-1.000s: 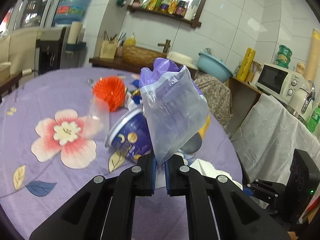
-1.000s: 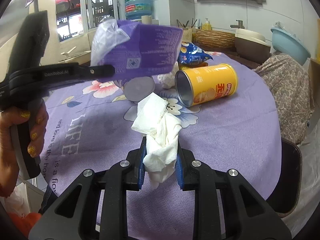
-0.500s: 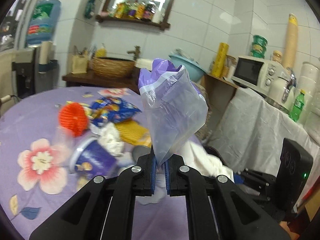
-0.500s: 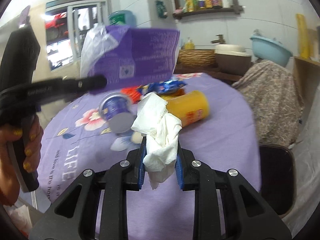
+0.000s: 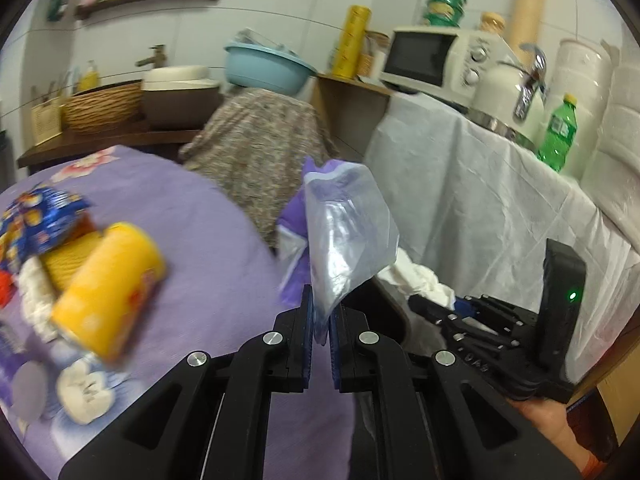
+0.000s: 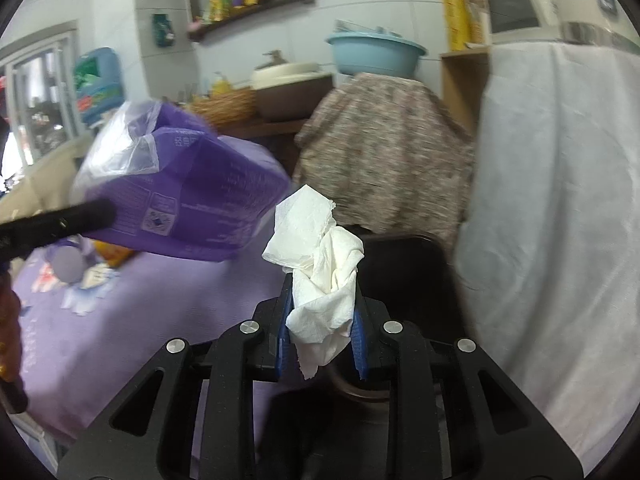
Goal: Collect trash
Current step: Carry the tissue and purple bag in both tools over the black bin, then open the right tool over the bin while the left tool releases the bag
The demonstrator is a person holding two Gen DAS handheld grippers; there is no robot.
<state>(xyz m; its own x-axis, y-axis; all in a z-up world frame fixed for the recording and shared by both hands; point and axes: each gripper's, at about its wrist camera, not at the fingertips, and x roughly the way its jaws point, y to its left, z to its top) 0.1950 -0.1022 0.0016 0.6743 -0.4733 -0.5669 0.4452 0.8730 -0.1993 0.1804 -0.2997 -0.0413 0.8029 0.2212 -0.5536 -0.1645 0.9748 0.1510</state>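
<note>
In your left wrist view, the left gripper (image 5: 320, 330) is clamped on a purple wrapper (image 5: 348, 232) that stands up from its fingers; a second ago the table's clutter lay straight ahead of it, and now you have swung it past the table (image 5: 208, 240) edge, so the yellow can (image 5: 106, 292) and blue snack bag (image 5: 38, 220) sit off to its left. That suggests both pieces are on their way to a bin, though none shows. The right gripper (image 5: 452, 310) is just right of it, close enough to knock. In your right wrist view, the right gripper (image 6: 320, 334) is pinching a crumpled tissue (image 6: 322, 264), and it too has turned off the table: a dark chair (image 6: 404, 264) now lies ahead and below, a white-draped counter (image 6: 552, 200) crowds its right, and the wrapper (image 6: 188, 200) hangs near its left. Open room is ahead and down.
</note>
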